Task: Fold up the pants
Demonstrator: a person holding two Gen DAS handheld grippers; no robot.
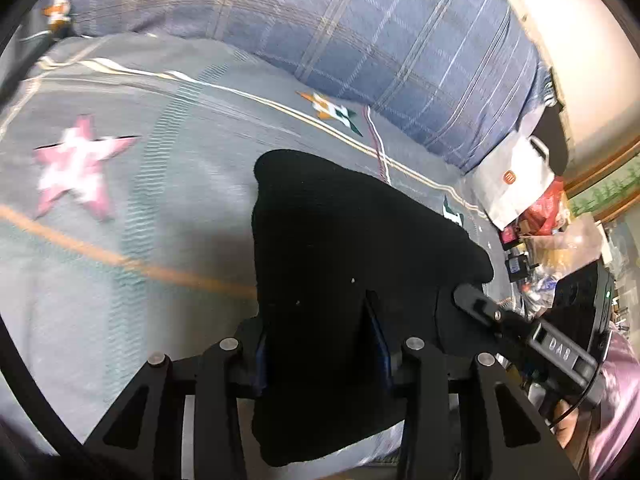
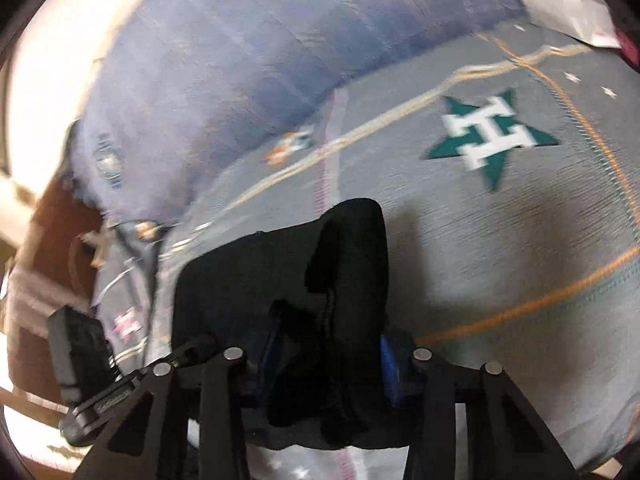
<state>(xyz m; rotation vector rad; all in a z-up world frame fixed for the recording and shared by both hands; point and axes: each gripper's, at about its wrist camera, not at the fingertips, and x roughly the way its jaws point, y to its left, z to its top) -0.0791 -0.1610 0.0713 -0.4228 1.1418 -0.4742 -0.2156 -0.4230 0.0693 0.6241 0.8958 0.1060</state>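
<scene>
Both grippers, left gripper (image 1: pixel 320 354) and right gripper (image 2: pixel 328 364), hold the black pants (image 1: pixel 340 248) in narrow jaws above the bed (image 1: pixel 120 240); keep both edges level, carrying toward 12 o'clock.

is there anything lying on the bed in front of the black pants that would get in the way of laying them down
Nothing visible does. Both grippers, left and right, grip the black pants, and the grey star-patterned bedspread ahead is bare up to the blue plaid quilt.
</scene>
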